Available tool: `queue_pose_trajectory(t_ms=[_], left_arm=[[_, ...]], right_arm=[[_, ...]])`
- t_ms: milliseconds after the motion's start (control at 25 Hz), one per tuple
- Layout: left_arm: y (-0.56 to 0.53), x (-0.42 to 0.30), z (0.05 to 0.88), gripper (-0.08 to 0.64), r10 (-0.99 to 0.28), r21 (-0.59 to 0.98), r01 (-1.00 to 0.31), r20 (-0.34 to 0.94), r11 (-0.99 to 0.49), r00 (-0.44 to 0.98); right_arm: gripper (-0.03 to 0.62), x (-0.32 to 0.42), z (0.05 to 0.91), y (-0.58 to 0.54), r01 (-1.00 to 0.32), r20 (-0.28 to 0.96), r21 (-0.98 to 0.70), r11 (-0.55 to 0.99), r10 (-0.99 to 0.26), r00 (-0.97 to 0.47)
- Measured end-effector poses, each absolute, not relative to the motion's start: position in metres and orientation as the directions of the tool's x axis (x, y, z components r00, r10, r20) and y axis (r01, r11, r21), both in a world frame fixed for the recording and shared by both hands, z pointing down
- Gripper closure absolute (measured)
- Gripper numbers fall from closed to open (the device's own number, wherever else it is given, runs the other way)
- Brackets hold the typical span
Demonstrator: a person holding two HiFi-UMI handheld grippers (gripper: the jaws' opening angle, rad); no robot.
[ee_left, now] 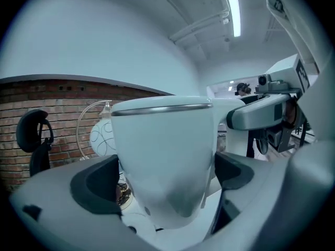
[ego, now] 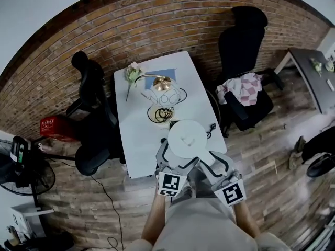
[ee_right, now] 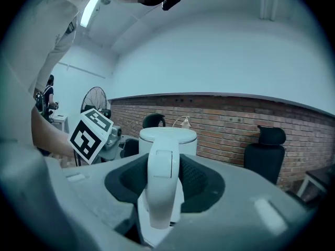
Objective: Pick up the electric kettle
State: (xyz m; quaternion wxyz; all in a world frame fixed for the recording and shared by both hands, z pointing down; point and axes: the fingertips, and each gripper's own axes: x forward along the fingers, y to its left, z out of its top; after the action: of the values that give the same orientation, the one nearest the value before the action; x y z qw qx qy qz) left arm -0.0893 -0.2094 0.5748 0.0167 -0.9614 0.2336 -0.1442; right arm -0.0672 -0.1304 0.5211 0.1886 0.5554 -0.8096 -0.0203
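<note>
Office-like room with brick wall (ego: 157, 14), black office chairs (ego: 246, 41), white table (ego: 194, 82), plank floor (ego: 261, 150), standing fan (ego: 26, 174)

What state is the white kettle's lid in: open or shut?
Shut. The lid sits flat on the electric kettle, flush with its rim in both gripper views, no gap showing.

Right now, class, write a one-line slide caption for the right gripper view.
Right gripper clamped on the white electric kettle by its handle, brick wall and black office chair behind.
</note>
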Motion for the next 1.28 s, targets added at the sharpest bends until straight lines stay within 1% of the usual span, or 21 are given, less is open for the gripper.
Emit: queue_pose_trajectory(t_ms=[320,600,800,880,960,1000,1120,1200,1240,1280], left_arm=[[-0.183,-0.041,0.568,-0.005,-0.332,-0.090,-0.320,0.269,-0.943,0.904],[-0.158,0.010,0.566,-0.005,-0.240,-0.090,-0.223,0.278,-0.971,0.930],[-0.140,0.041,0.567,-0.005,-0.180,-0.086,-0.162,0.285,-0.983,0.942],[-0.133,0.051,0.568,-0.005,-0.153,-0.088,-0.133,0.288,-0.987,0.945],[-0.127,0.061,0.568,-0.005,-0.128,-0.090,-0.107,0.290,-0.990,0.948],[-0.124,0.066,0.568,-0.005,-0.117,-0.090,-0.094,0.290,-0.991,0.950],[-0.115,0.081,0.568,-0.005,-0.077,-0.088,-0.054,0.289,-0.995,0.954],[-0.108,0.090,0.568,-0.005,-0.050,-0.091,-0.024,0.291,-0.996,0.955],[-0.104,0.094,0.568,-0.005,-0.037,-0.092,-0.011,0.291,-0.996,0.956],[-0.101,0.097,0.568,-0.005,-0.026,-0.092,0.001,0.291,-0.996,0.956]], right_arm=[[0.430,-0.031,0.516,-0.103,-0.933,0.289,0.243,0.264,-0.938,-0.190],[0.430,0.012,0.514,-0.078,-0.958,0.289,0.230,0.170,-0.952,-0.100],[0.430,0.039,0.517,-0.060,-0.968,0.311,0.225,0.115,-0.949,-0.041],[0.430,0.047,0.511,-0.055,-0.975,0.269,0.211,0.075,-0.963,-0.016],[0.430,0.056,0.496,-0.055,-0.986,0.152,0.165,0.007,-0.988,0.018],[0.430,0.060,0.494,-0.053,-0.988,0.135,0.156,-0.011,-0.990,0.032],[0.430,0.070,0.508,-0.039,-0.979,0.240,0.201,-0.012,-0.969,0.061],[0.430,0.078,0.497,-0.036,-0.983,0.155,0.167,-0.074,-0.983,0.100],[0.430,0.081,0.494,-0.033,-0.983,0.134,0.157,-0.094,-0.984,0.116],[0.429,0.084,0.498,-0.029,-0.981,0.157,0.166,-0.097,-0.980,0.124]])
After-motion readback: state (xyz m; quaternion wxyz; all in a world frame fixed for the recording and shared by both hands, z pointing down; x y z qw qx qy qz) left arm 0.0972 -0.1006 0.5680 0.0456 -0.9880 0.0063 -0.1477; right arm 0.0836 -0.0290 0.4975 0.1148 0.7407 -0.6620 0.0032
